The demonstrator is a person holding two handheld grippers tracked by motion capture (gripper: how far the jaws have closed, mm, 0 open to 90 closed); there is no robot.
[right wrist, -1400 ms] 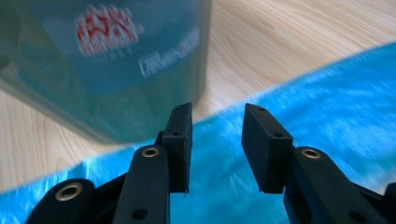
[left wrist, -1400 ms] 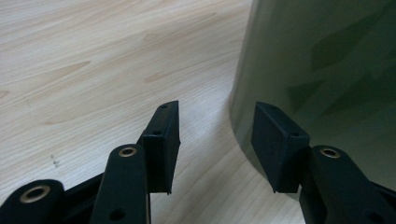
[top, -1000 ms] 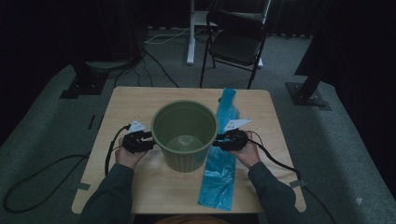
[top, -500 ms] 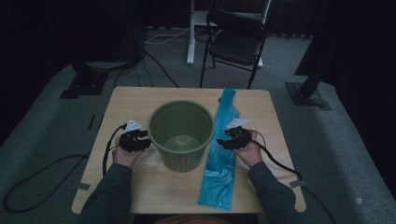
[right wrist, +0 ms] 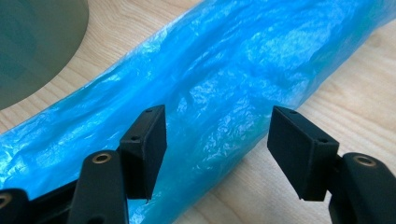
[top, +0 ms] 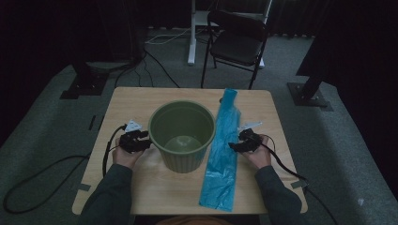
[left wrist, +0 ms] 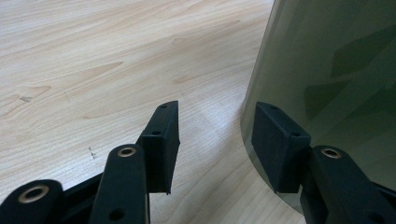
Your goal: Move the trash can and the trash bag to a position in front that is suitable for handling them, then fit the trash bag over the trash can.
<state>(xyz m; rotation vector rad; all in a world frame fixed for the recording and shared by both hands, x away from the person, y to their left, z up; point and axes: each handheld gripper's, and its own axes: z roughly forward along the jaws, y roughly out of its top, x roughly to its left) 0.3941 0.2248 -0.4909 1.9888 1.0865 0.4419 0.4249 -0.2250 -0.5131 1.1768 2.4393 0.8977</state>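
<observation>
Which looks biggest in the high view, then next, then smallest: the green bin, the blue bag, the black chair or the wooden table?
1. wooden table
2. blue bag and green bin: the bag is longer, the bin wider, too close to rank.
3. black chair, though it stands farther from the camera.

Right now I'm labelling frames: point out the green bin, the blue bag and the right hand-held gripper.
green bin [top: 180, 161], high view, front outer wall.
blue bag [right wrist: 224, 88], right gripper view, crinkled middle.
right hand-held gripper [right wrist: 217, 149], right gripper view, midway between its open fingertips.
</observation>
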